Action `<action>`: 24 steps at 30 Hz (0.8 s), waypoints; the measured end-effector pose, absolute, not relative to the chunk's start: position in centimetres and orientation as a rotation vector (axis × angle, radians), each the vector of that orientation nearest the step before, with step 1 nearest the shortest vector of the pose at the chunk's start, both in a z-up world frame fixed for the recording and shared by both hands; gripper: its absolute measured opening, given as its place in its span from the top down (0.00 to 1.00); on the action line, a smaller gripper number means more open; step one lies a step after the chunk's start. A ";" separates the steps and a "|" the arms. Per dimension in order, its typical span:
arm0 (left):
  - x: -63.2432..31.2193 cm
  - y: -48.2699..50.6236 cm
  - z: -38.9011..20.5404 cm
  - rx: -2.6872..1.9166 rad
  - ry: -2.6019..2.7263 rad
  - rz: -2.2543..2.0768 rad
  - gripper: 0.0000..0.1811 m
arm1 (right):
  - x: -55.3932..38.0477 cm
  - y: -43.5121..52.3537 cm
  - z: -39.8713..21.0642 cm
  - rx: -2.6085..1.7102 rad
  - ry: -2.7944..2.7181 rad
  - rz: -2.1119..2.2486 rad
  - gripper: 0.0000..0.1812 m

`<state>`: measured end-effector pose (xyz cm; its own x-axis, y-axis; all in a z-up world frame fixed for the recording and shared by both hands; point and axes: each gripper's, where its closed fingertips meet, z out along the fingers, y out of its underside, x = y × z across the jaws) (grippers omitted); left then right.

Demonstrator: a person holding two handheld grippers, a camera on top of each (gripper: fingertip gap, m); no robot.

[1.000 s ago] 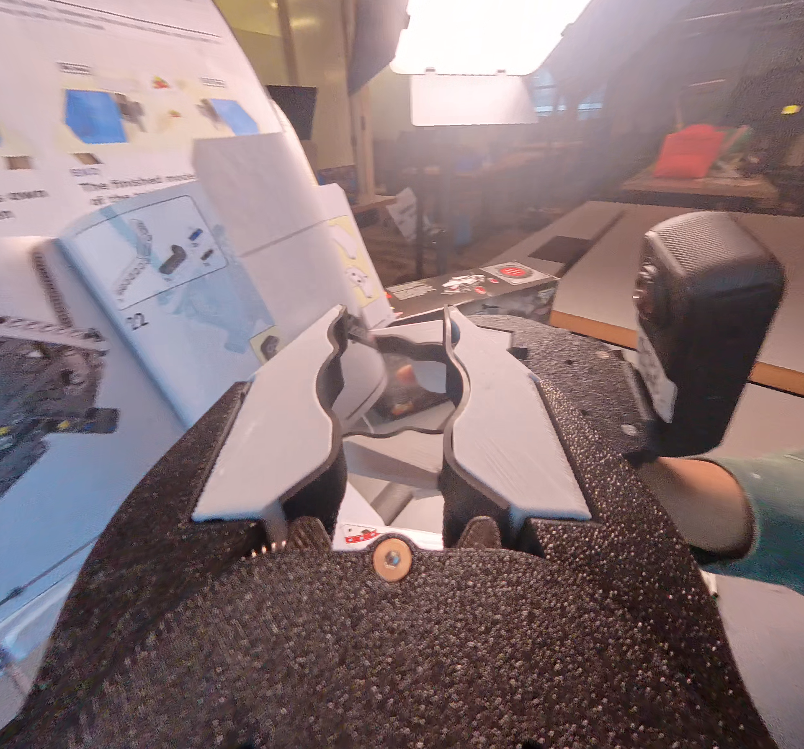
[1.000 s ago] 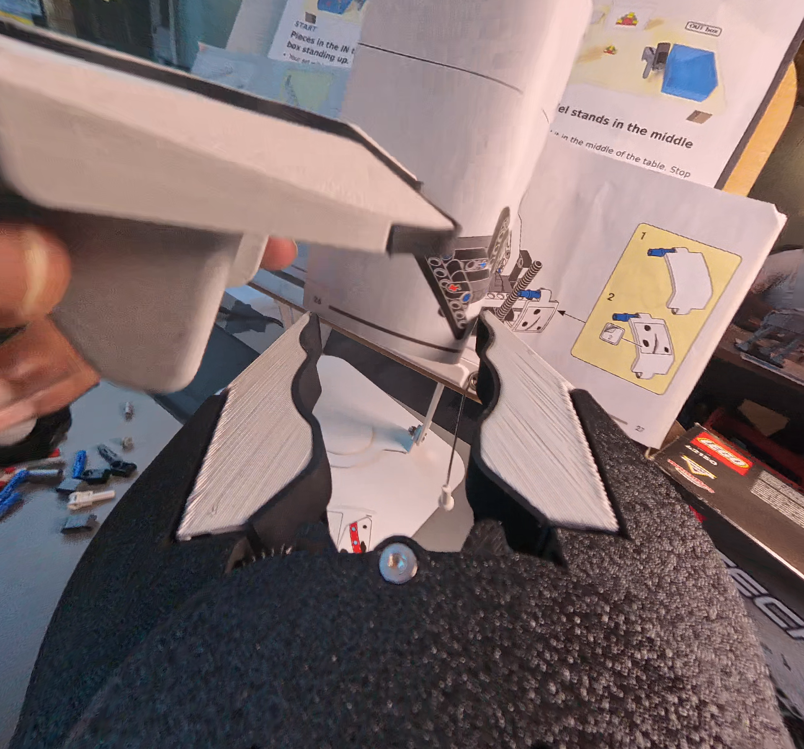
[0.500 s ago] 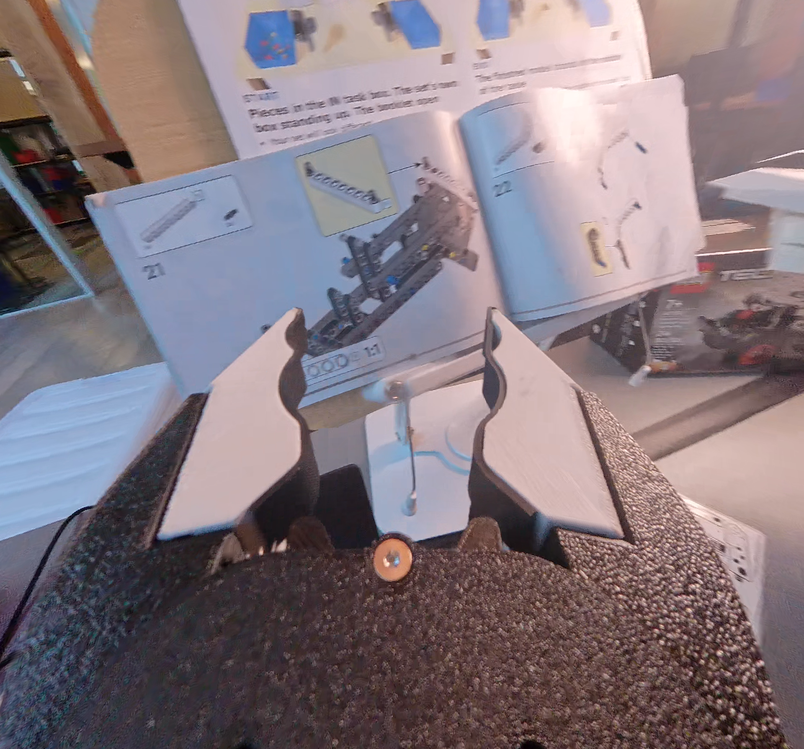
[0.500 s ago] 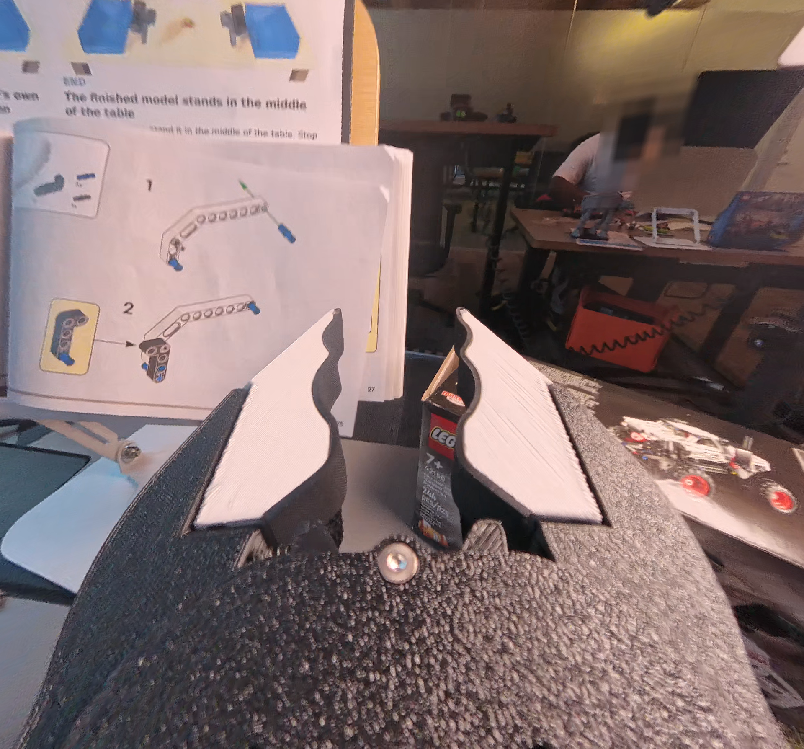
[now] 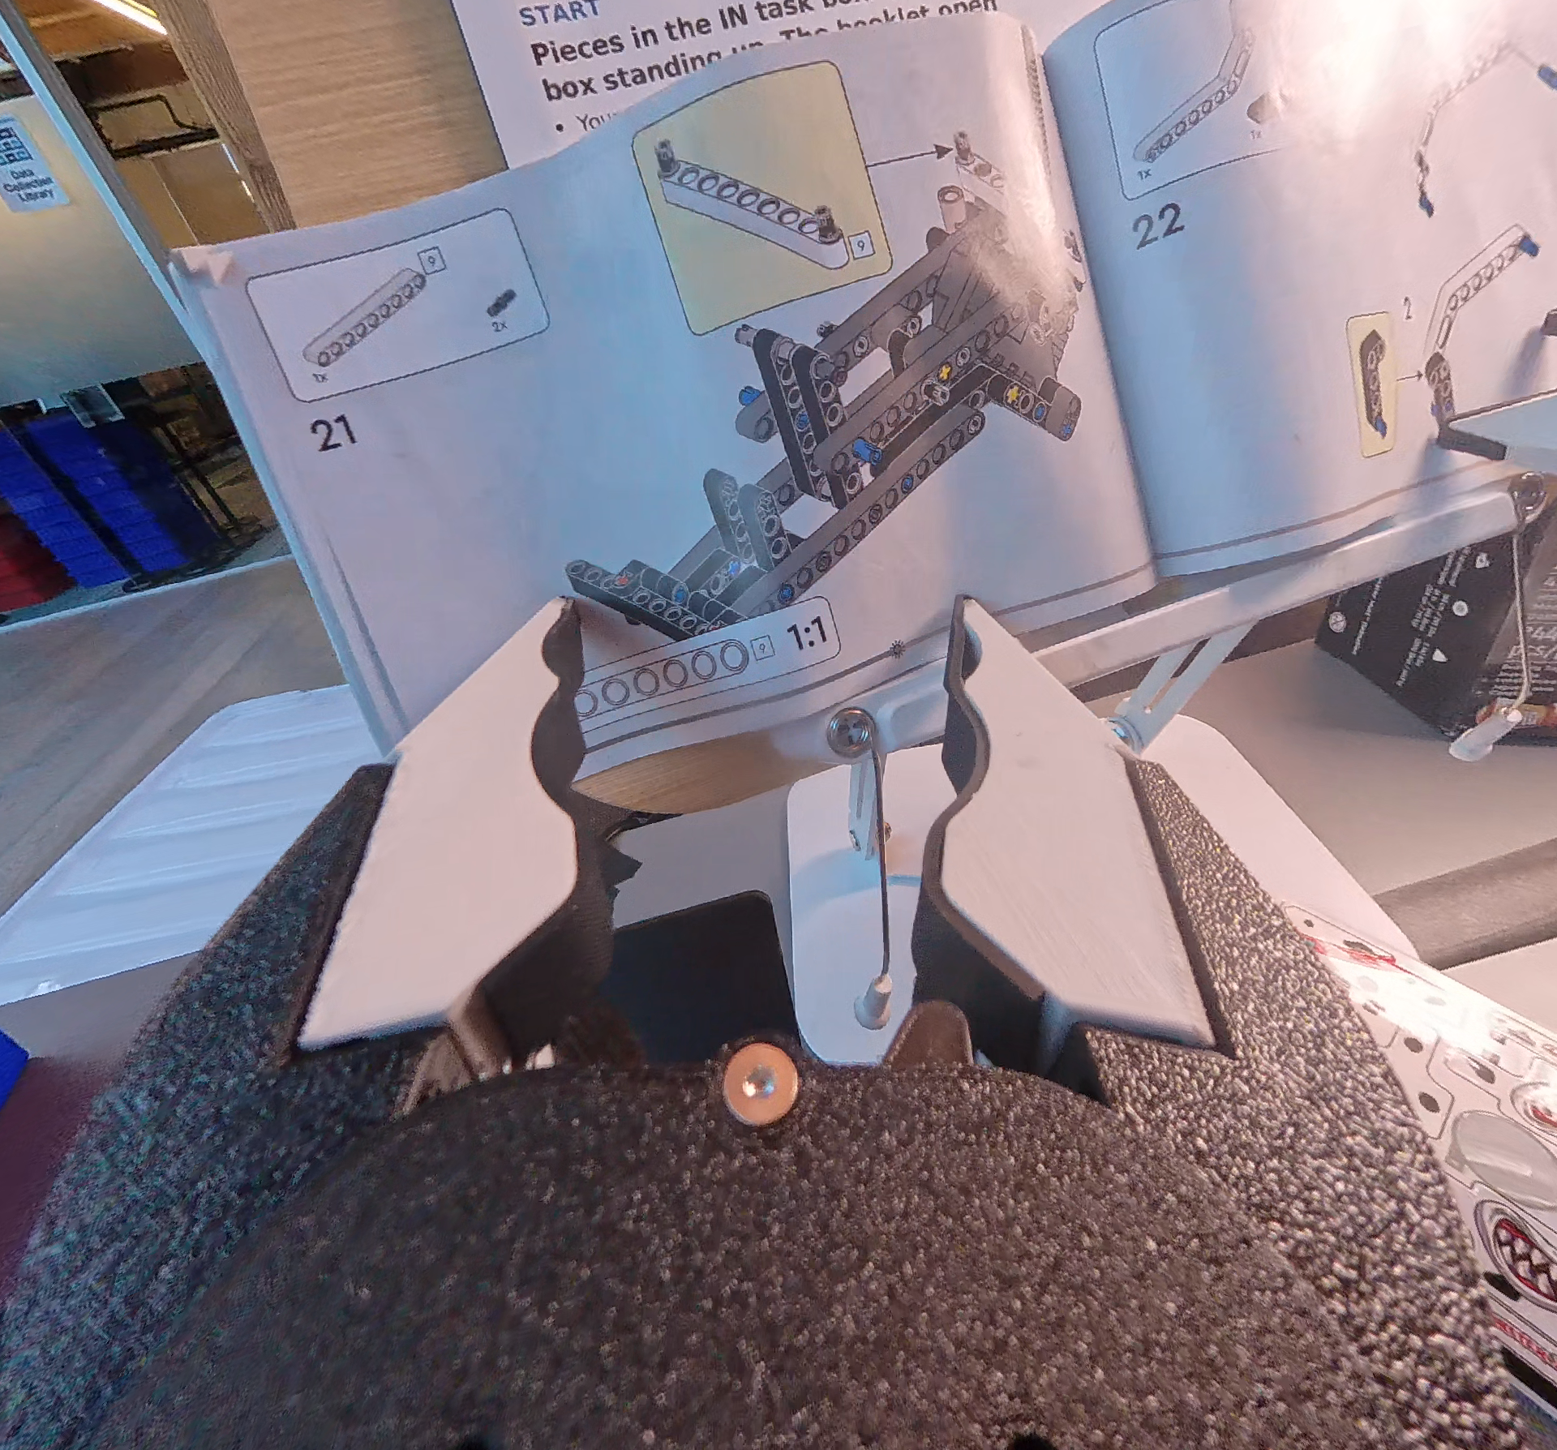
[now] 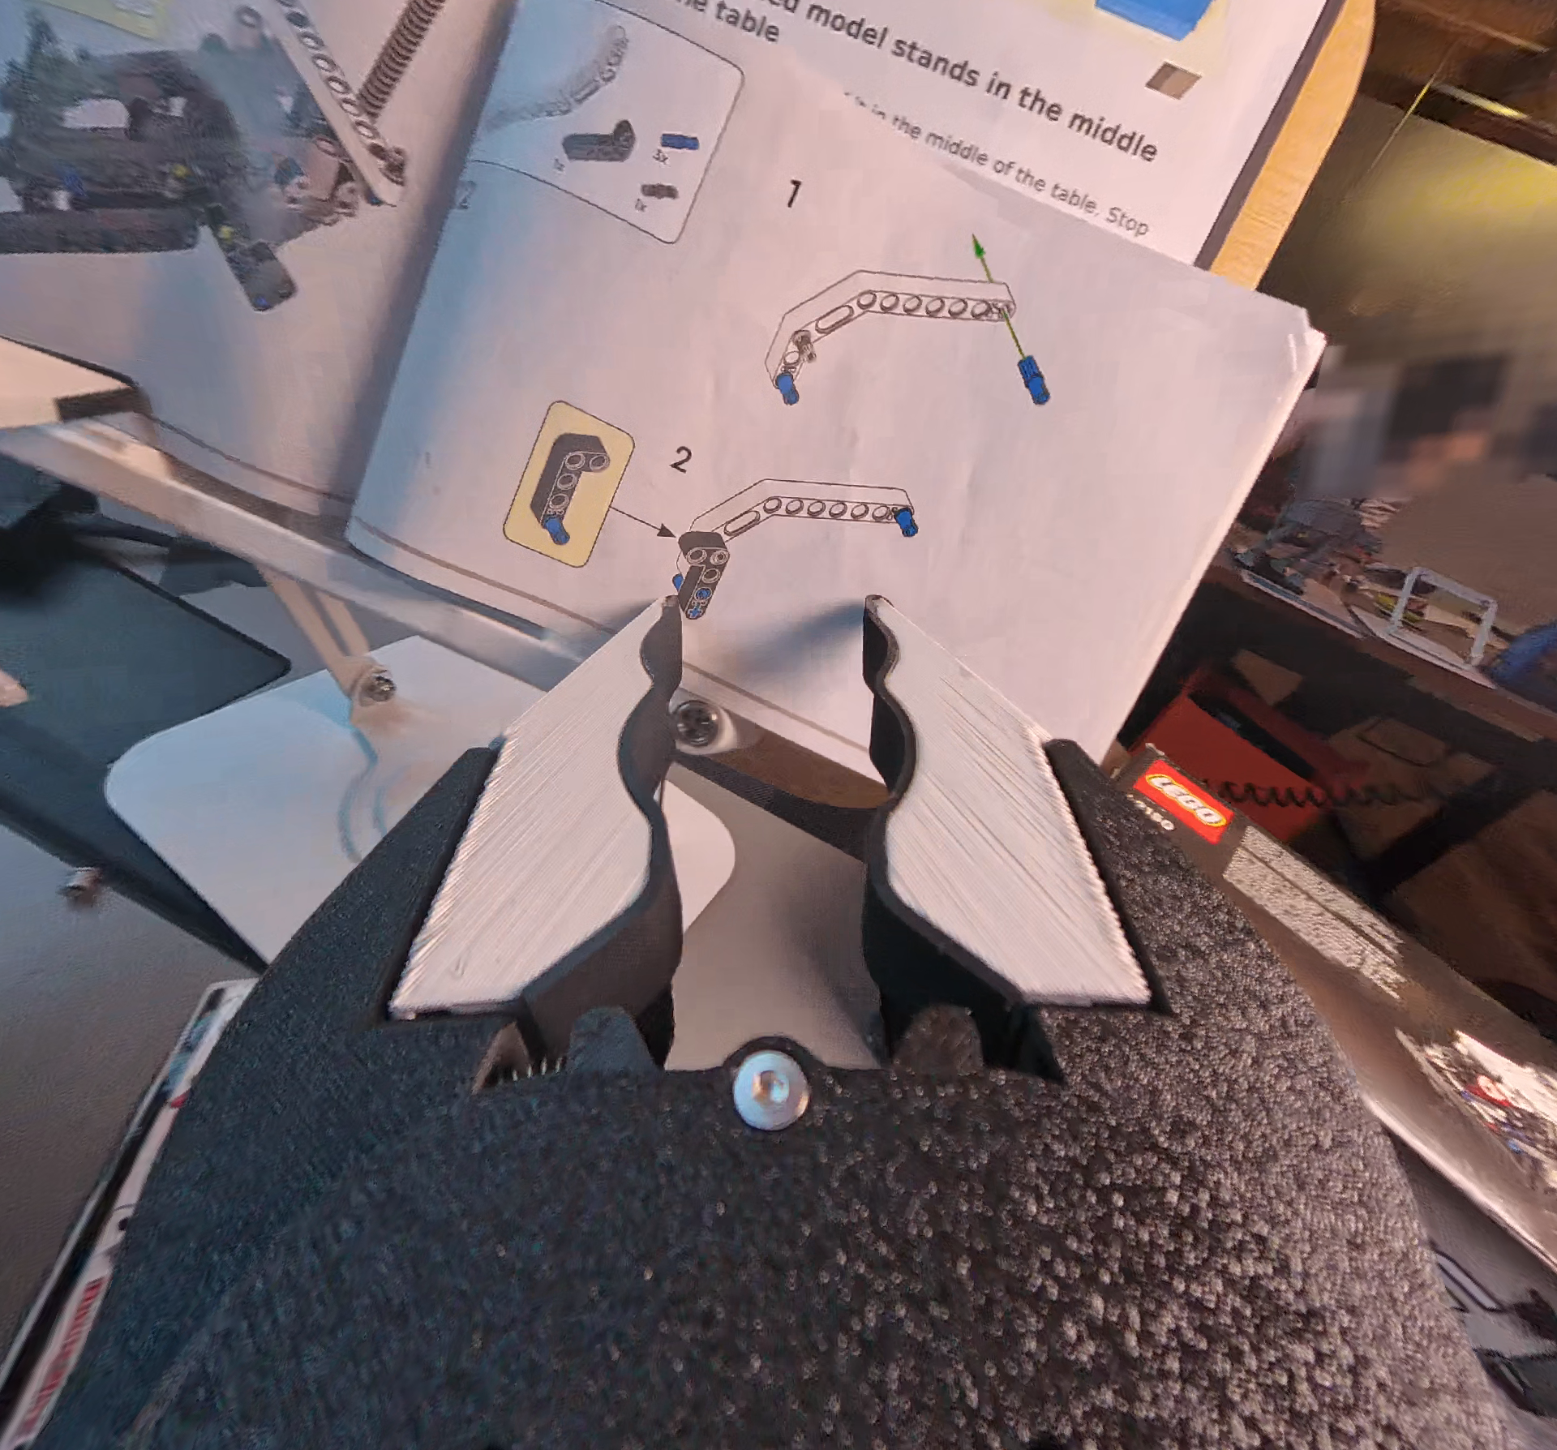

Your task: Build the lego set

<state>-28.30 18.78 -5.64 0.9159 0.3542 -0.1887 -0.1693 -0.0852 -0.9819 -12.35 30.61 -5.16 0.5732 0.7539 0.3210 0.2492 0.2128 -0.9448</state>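
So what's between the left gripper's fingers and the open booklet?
Left wrist view: only the white stand's base and wire page clip lie between left gripper and booklet.

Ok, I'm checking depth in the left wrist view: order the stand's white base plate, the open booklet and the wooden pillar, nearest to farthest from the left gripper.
From the left gripper:
1. White base plate, low between the fingers.
2. Open booklet, propped ahead.
3. Wooden pillar, behind, upper left.

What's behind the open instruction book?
A big printed sheet stands behind the instruction book, with a pale column farther back. The book covers the sheet's lower part.
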 end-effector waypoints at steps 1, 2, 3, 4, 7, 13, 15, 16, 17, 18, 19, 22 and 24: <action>-28.4 18.7 -5.6 -1.595 -0.149 0.441 0.54 | -12.1 31.3 -4.9 -1.345 -0.946 0.403 0.76; -28.5 18.7 -5.5 -1.589 -0.149 0.444 0.56 | -11.8 31.9 -4.8 -1.337 -0.944 0.368 0.76; -28.5 18.7 -5.5 -1.583 -0.142 0.443 0.60 | -11.6 32.3 -4.6 -1.325 -0.944 0.353 0.75; -28.4 18.7 -5.4 -1.580 -0.134 0.442 0.64 | -11.6 32.3 -4.6 -1.319 -0.950 0.357 0.75; -28.1 18.8 -5.3 -1.572 -0.127 0.448 0.71 | -11.7 32.0 -4.8 -1.321 -0.967 0.362 0.75; -24.2 19.2 -3.5 -1.508 -0.022 0.323 0.93 | -11.4 30.8 -4.5 -1.315 -0.985 0.429 0.72; -21.8 19.5 -2.6 -1.483 0.040 0.266 0.93 | -11.2 29.9 -4.2 -1.307 -1.002 0.479 0.69; -20.3 19.7 -2.2 -1.474 0.081 0.228 0.92 | -11.2 29.2 -4.1 -1.296 -1.021 0.507 0.67; -18.7 19.9 -1.7 -1.457 0.125 0.182 0.91 | -11.2 28.3 -4.3 -1.284 -1.045 0.531 0.65; -17.1 20.2 -1.3 -1.437 0.166 0.137 0.90 | -11.2 27.3 -4.5 -1.273 -1.070 0.555 0.63; -15.5 20.5 -1.0 -1.432 0.208 0.084 0.88 | -11.4 26.4 -5.0 -1.262 -1.094 0.573 0.62; -10.6 21.7 -1.1 -1.476 0.333 -0.126 0.83 | -12.1 24.4 -6.1 -1.228 -1.125 0.564 0.59; -8.1 21.4 -0.4 -1.452 0.404 -0.220 0.79 | -12.3 24.5 -5.7 -1.231 -1.068 0.555 0.61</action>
<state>-8.08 21.43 -0.41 0.9129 -0.3856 -0.1337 -0.0965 0.1143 -0.9887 -12.29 24.52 -5.66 0.4378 0.8291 0.3478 0.1916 0.2920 -0.9370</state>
